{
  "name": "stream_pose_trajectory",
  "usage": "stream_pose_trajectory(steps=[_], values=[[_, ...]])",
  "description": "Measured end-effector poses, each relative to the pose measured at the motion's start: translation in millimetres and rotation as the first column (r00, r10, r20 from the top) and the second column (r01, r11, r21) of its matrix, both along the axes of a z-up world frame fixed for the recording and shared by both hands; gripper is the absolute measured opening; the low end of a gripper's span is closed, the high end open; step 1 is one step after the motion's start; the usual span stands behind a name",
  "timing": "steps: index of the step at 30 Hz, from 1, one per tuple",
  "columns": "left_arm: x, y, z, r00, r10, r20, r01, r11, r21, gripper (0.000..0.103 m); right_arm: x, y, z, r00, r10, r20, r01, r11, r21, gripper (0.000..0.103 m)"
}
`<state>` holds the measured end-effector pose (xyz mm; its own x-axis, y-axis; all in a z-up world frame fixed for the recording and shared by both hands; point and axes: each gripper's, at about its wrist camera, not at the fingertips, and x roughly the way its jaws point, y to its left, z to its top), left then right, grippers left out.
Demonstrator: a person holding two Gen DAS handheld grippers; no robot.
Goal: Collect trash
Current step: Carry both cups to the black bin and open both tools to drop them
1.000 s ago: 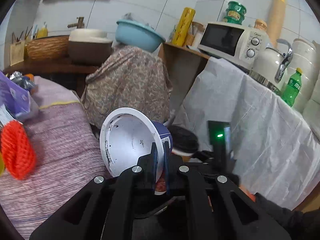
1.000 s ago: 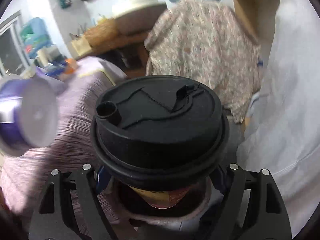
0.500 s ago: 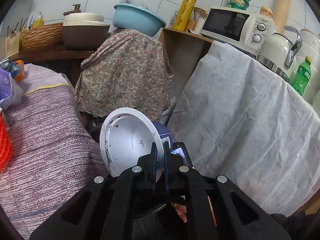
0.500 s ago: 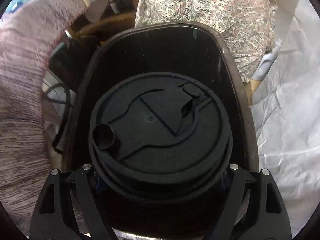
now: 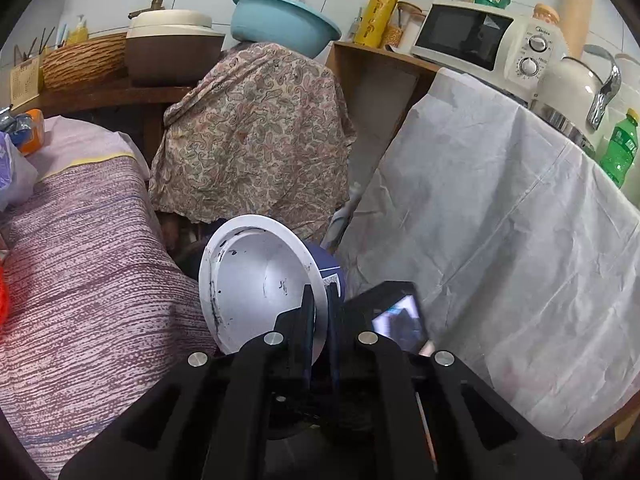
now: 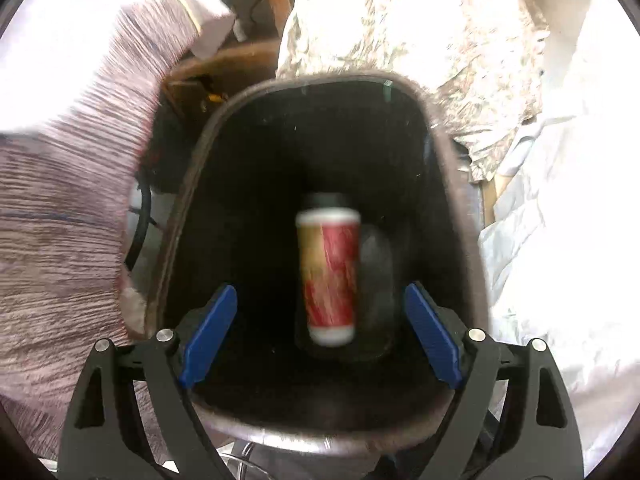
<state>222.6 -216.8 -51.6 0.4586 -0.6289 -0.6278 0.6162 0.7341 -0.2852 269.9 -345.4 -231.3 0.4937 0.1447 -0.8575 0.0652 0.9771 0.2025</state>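
My left gripper is shut on the rim of a paper bowl, white inside and dark blue outside, held tilted with its mouth toward the camera. In the right wrist view my right gripper hangs over a dark trash bin, its jaws opening and its blue pads wide apart with nothing pressed between them. A red and tan cup with a black lid, blurred, is loose inside the bin below the jaws. The back of the right gripper shows beside the bowl.
A purple striped cloth covers a table on the left. A white sheet drapes the counter on the right, with a microwave, kettle and green bottle. A paisley cloth hangs behind the bin.
The right gripper came down over the bin and let go of the lidded cup, which now drops inside. The left gripper sank a little, still gripping the bowl.
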Motion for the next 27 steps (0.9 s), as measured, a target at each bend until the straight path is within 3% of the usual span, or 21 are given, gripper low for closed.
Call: stream_pose_trajectory(steps=[10, 14, 20, 24, 25, 27], values=[[15.7, -39.8, -35.6, 0.997, -0.026, -0.066, 0.030, 0.998, 0.062, 0.007, -80.0, -37.3, 49.9, 0.986, -0.135, 0.099, 0.144, 0.985, -0.094, 0.090], [23.0, -59.4, -64.8, 0.990, -0.032, -0.138, 0.054, 0.985, 0.162, 0.007, -95.5, -54.2, 50.1, 0.978, -0.192, 0.083, 0.200, 0.975, -0.101, 0.091], [38.6, -69.6, -112.0, 0.975, -0.013, -0.221, 0.065, 0.971, 0.230, 0.007, -105.8, -64.9, 42.7, 0.970, -0.238, 0.057, 0.243, 0.964, -0.109, 0.091], [46.0, -72.1, -135.5, 0.972, -0.017, -0.234, 0.080, 0.962, 0.262, 0.008, -111.0, -70.8, 41.5, 0.964, -0.260, 0.060, 0.265, 0.959, -0.099, 0.091], [46.8, -72.5, -139.7, 0.971, -0.017, -0.239, 0.083, 0.958, 0.273, 0.010, -112.0, -73.2, 40.4, 0.961, -0.268, 0.062, 0.273, 0.958, -0.089, 0.091], [49.5, -73.0, -148.5, 0.968, -0.013, -0.251, 0.087, 0.954, 0.288, 0.028, -114.2, -75.8, 39.3, 0.960, -0.275, 0.059, 0.280, 0.957, -0.083, 0.091]])
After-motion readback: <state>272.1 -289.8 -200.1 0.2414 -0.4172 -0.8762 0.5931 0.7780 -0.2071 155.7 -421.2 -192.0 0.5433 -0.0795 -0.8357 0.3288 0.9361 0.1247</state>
